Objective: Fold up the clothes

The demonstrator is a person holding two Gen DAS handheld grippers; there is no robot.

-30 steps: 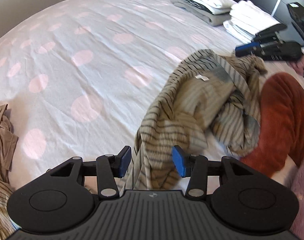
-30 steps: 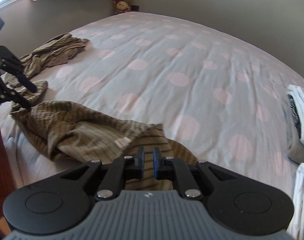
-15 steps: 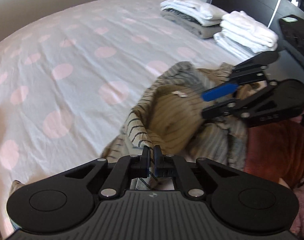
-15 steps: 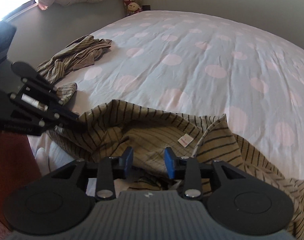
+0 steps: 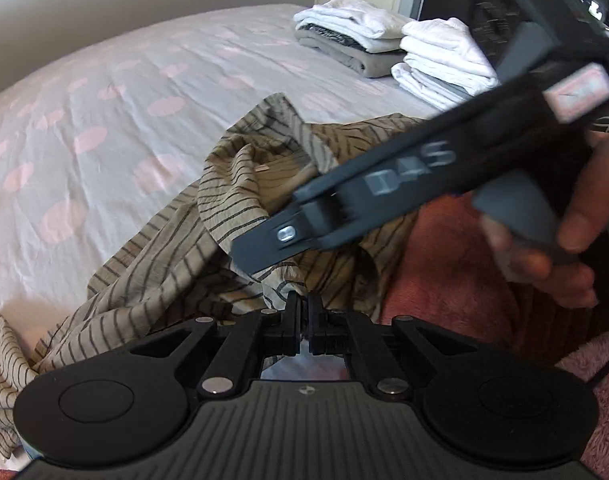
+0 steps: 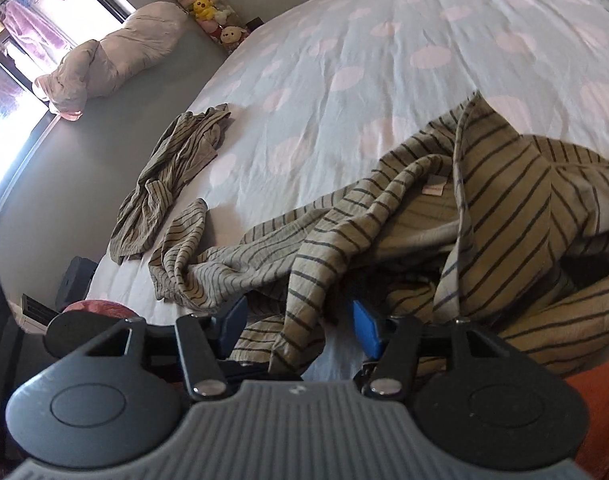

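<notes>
Two folded stacks [image 5: 388,52] sit upper right on the bed [image 5: 124,92]; the striped shirt [image 6: 484,216] lies crumpled at frame centre, left tongs [image 5: 303,312] clamped on its edge, right tongs [image 6: 298,324] just opening around a fold; another garment [image 6: 176,172] waits.

Striped garment being bunched on the bed

A tan, dark-striped garment [image 6: 444,224] is lying crumpled on the dotted bed [image 6: 384,60], its pink label [image 6: 433,189] being shown.
</notes>
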